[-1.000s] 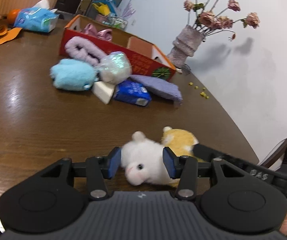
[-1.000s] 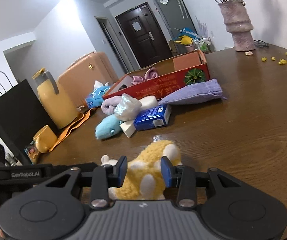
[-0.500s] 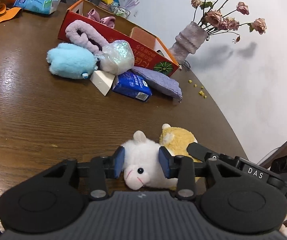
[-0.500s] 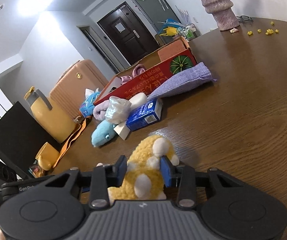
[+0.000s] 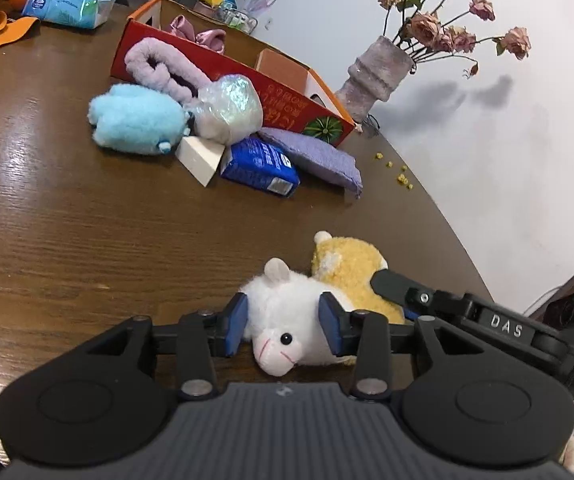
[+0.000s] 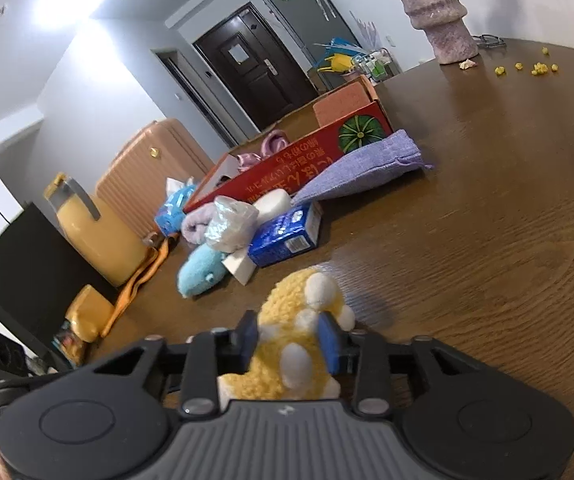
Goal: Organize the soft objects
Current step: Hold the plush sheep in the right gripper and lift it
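Note:
A white plush animal (image 5: 287, 312) lies on the brown table (image 5: 67, 240), its head between the blue pads of my left gripper (image 5: 283, 328). The pads touch both sides of the head while the jaws are opening slightly. Against it lies a yellow plush (image 5: 347, 264), and the right gripper's black finger (image 5: 395, 286) reaches onto it. In the right wrist view my right gripper (image 6: 289, 338) presses that yellow plush (image 6: 303, 300), jaws opening a little. Farther back stands a red cardboard box (image 5: 223, 68) with a pink bow (image 5: 203, 34) inside.
In front of the box lie a blue plush (image 5: 135, 120), a lilac fluffy band (image 5: 163, 68), a wrapped bundle (image 5: 229, 106), a white wedge (image 5: 199, 158), a blue tissue pack (image 5: 261, 166) and a purple pouch (image 5: 315, 152). A vase (image 5: 379, 76) and yellow crumbs (image 5: 399, 172) sit near the table's curved edge.
The left pads have come closer together around the white plush's head. The right gripper has rolled, and the yellow plush between its pads now looks tilted and slightly raised.

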### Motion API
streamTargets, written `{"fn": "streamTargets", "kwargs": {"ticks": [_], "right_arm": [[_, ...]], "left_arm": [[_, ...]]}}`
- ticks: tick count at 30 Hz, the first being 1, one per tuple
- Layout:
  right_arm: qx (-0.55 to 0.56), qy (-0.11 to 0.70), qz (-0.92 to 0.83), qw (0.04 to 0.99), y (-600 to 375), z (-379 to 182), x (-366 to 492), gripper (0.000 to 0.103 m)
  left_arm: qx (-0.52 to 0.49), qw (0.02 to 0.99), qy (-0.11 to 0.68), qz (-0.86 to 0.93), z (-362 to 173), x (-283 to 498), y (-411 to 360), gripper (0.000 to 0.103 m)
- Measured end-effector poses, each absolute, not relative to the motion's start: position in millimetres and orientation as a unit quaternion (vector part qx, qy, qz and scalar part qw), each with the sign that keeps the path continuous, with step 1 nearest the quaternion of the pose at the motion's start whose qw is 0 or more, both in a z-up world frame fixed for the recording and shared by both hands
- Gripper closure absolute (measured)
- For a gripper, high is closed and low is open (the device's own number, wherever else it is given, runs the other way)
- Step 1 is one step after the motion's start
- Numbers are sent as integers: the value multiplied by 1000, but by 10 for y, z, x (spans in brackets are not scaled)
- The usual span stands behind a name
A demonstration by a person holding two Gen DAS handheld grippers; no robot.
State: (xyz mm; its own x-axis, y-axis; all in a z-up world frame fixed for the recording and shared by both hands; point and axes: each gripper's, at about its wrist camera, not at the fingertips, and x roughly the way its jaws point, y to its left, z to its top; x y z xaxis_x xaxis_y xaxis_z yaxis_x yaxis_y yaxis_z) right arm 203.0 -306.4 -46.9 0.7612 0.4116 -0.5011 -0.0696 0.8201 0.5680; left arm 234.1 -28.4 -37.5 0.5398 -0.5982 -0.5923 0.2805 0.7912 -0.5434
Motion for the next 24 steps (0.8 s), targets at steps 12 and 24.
{"fn": "streamTargets", "kwargs": {"ticks": [12,24], "right_arm": [[297,340,132,882,-3077,-554,2111,64],[327,299,141,885,-3146,-419,2165,72]], "left_arm": [[-226,843,413,-261,-440,2378,-264,57],[-255,854,370,-264,-276,2495,-266,61]]}}
